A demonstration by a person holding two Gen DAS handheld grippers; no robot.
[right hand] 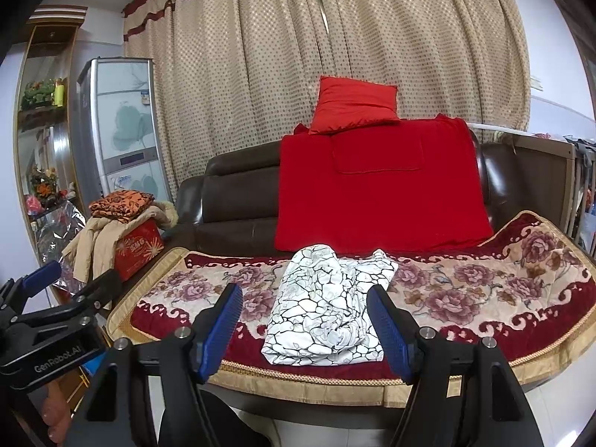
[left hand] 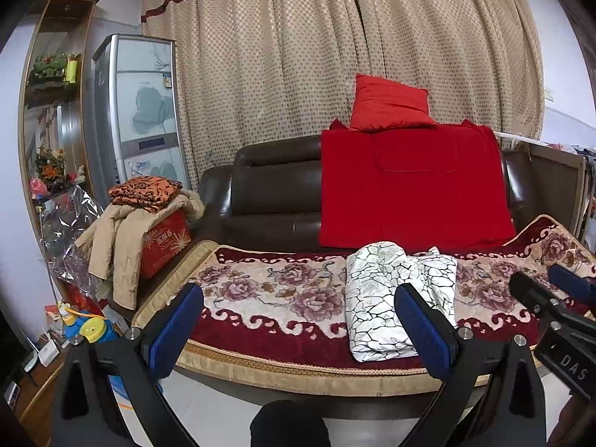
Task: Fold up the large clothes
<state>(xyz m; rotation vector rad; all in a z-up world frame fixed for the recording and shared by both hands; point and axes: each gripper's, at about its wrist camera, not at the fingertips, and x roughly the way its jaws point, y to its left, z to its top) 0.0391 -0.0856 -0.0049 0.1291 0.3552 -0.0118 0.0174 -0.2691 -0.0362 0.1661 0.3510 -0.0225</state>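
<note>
A white garment with a black crackle print [left hand: 387,298] lies folded into a compact bundle on the floral sofa cover [left hand: 279,294]; it also shows in the right wrist view [right hand: 327,309]. My left gripper [left hand: 298,320] is open and empty, held in front of the sofa's front edge, apart from the garment. My right gripper [right hand: 305,320] is open and empty, also short of the sofa edge with the garment seen between its fingers. The right gripper shows at the right in the left wrist view [left hand: 551,290]. The left gripper shows at the left in the right wrist view [right hand: 56,287].
A red blanket [left hand: 409,186] and red pillow [left hand: 389,104] rest on the dark leather sofa back [left hand: 268,186]. A red box [left hand: 164,242] piled with a beige coat [left hand: 115,246] and an orange patterned cloth [left hand: 145,190] stands at the left. A fridge [left hand: 141,111] and shelves stand behind.
</note>
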